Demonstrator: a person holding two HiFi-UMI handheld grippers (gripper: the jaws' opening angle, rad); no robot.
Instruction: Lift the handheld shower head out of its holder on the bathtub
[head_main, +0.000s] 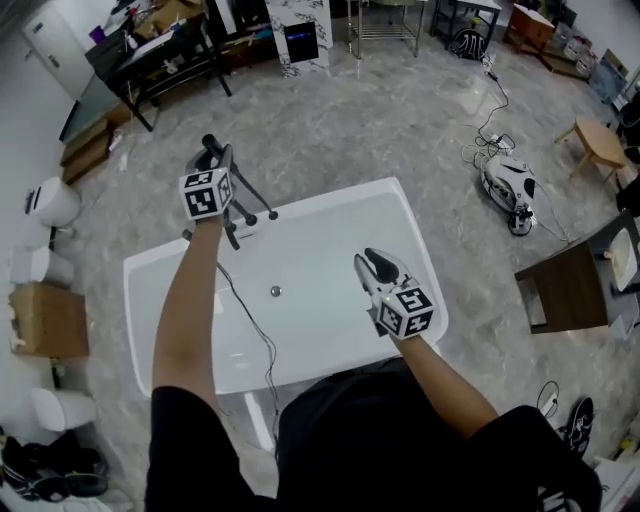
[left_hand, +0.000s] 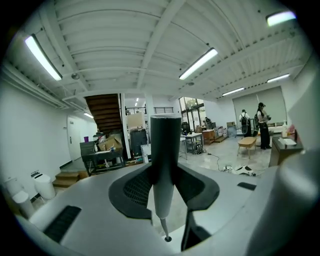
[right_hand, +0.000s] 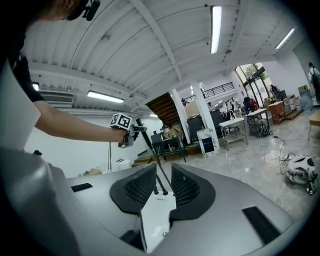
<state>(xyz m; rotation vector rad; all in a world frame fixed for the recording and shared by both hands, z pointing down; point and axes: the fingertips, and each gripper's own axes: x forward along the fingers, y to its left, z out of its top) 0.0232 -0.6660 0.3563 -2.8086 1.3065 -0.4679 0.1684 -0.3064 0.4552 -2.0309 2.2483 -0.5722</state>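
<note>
In the head view, my left gripper (head_main: 218, 165) is clamped on the black shower head (head_main: 209, 147), above the upper-left corner of the white bathtub (head_main: 400, 215). A thin hose (head_main: 262, 340) runs down across the tub. My right gripper (head_main: 373, 264) hovers over the tub's right side.

In the left gripper view, the jaws press on the shower head's dark handle, upright at centre frame.

In the right gripper view, my jaws stand a narrow gap apart with nothing between them.
</note>
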